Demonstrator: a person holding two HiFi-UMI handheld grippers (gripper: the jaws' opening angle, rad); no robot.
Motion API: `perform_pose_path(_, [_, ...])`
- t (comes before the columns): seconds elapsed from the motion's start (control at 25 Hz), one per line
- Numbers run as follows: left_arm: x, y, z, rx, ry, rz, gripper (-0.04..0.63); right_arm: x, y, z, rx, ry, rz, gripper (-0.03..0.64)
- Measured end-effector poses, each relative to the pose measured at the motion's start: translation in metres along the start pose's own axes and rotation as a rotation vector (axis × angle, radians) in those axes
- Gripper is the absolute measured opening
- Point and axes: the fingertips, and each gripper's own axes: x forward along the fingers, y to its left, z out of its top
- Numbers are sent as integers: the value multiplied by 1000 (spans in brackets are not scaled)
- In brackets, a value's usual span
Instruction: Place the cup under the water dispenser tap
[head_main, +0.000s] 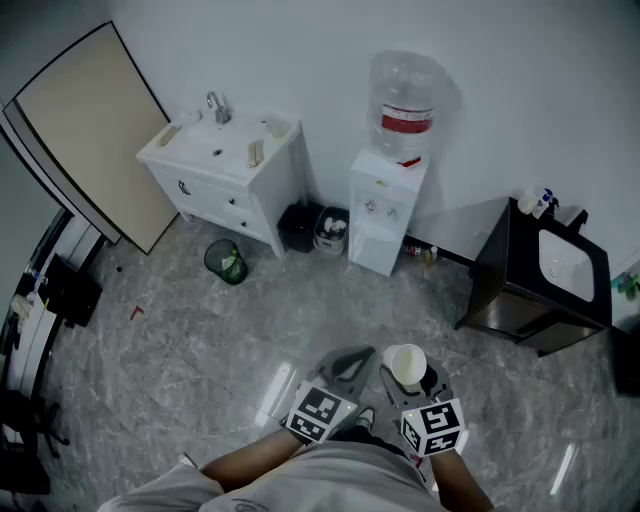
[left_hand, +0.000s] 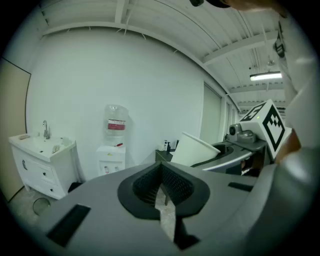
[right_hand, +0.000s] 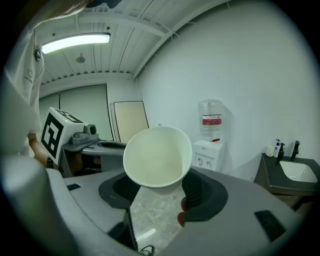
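We've got the right tongs (head_main: 408, 380) clamped on the white paper cup (head_main: 405, 362), well short of the white bottle-topped water dispenser (head_main: 386, 238) and roughly in line with its taps (head_main: 379, 207), left tongs (head_main: 350, 363) closed, empty, no nearer it.

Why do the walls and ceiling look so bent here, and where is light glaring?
Head view: dim, bluish, walls bowed, bright glare streaks on the floor. Left gripper view: fisheye circle with black corners, curved ceiling beams, a glowing ceiling lamp. Right gripper view: same rounding, its ceiling lamp blown out white, yet the cup in the right claw looks sharp.
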Motion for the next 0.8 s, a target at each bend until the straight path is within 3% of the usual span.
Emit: perform_pose_path(0.8, [51, -16, 2, 4, 22, 53, 6, -8, -58, -6, -1, -4, 45, 268])
